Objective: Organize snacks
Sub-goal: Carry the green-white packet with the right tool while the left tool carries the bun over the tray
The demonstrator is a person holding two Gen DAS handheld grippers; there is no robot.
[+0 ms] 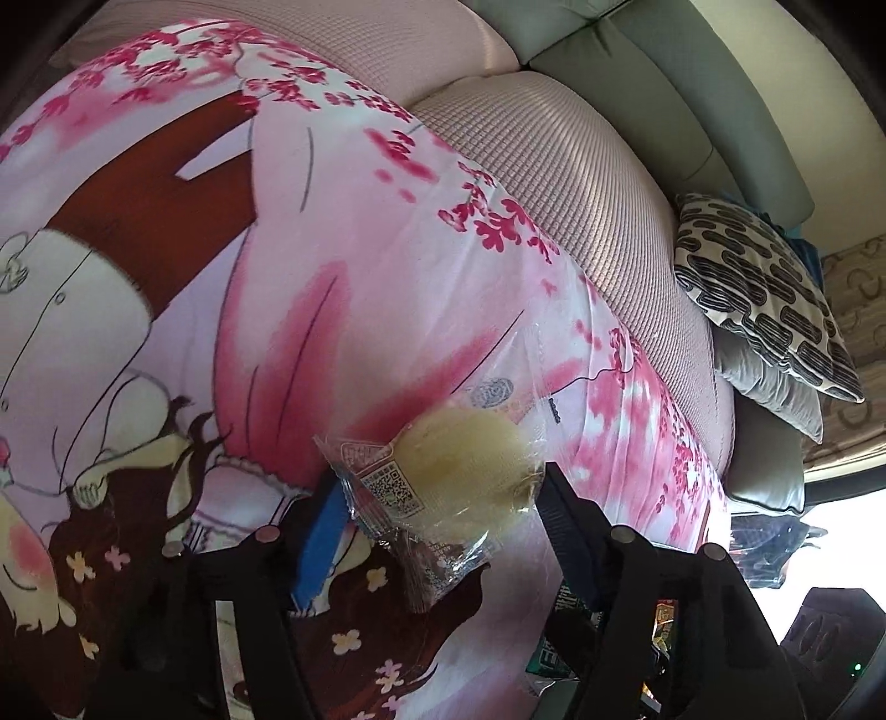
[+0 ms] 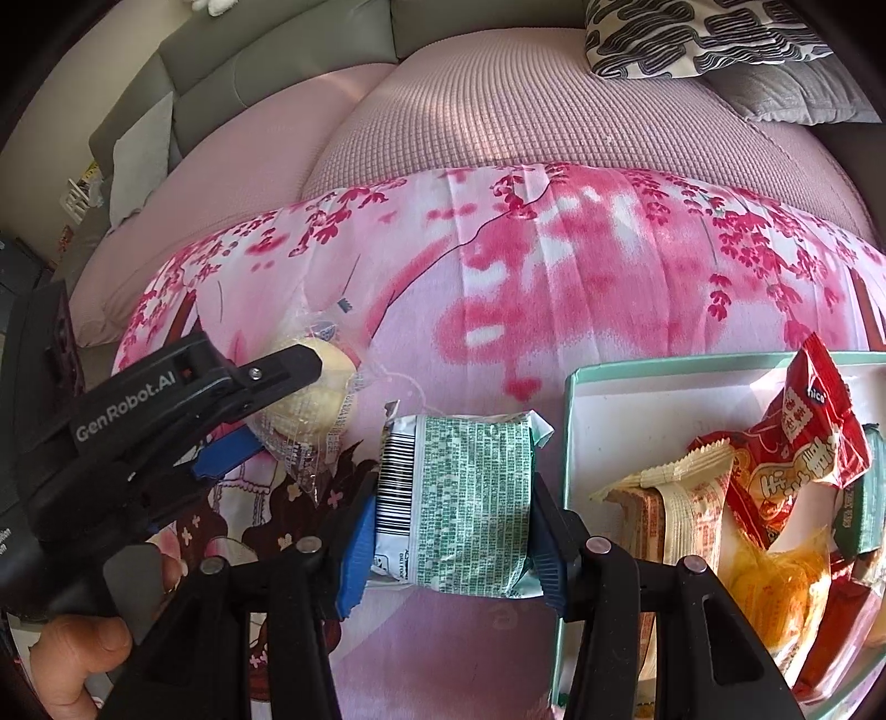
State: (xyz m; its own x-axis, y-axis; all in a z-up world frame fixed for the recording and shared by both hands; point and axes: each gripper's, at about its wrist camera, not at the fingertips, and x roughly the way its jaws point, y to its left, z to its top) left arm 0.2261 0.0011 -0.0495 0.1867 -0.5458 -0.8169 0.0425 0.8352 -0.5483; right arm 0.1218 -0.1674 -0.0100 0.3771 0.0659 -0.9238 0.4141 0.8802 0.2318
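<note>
Snack tray [image 2: 576, 421] beside green packet [image 2: 459, 501]

on the blanket [image 2: 554, 288] over the sofa [image 2: 470, 111], the bun [image 2: 310, 399] lies left of the packet [image 2: 465, 498], the box [image 2: 609, 399] of snacks [image 2: 775, 471] to its right, pillows [image 2: 692, 39] behind.

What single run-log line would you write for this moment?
left gripper: shut on bun | right gripper: shut on green pack | tray: right, holds snacks | surface: pink blanket
</note>
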